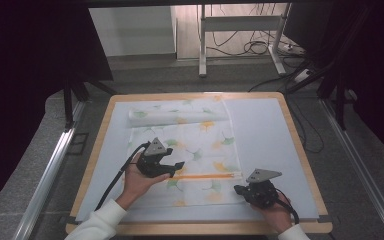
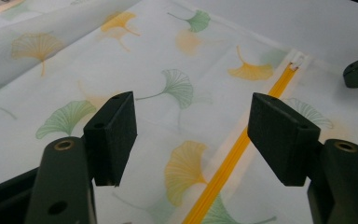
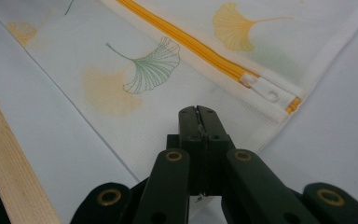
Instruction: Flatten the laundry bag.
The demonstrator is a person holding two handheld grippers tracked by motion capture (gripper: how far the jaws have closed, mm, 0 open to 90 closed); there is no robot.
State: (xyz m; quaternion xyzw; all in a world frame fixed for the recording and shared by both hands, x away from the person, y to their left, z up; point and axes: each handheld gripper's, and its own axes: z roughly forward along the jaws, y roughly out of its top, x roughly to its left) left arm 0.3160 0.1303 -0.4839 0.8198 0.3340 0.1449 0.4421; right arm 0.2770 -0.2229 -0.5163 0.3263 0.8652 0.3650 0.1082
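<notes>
Tongs are two: the left tongs (image 2: 191, 135) hang open above the one orange zipper (image 2: 235, 156), nothing between. The right tongs (image 3: 198, 114) are closed on an edge of the single leaf-printed cloth bag (image 1: 190, 150), which lies flat on the worktop (image 1: 300, 145).

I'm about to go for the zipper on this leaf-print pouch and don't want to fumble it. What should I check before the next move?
1. Left gripper jaws open, nothing between the pads: ok.
2. Orange zipper in sight ahead of the left gripper, running between the jaws' line: ok.
3. Right gripper shut on the leaf-print pouch near its corner, to hold it steady: ok, a thin edge of fabric shows between the tips.
4. Zipper pull tab located at the pouch's end: ok.
5. Zipper fully closed: cannot tell.
6. Pouch lying flat on the white mat: ok.
</notes>
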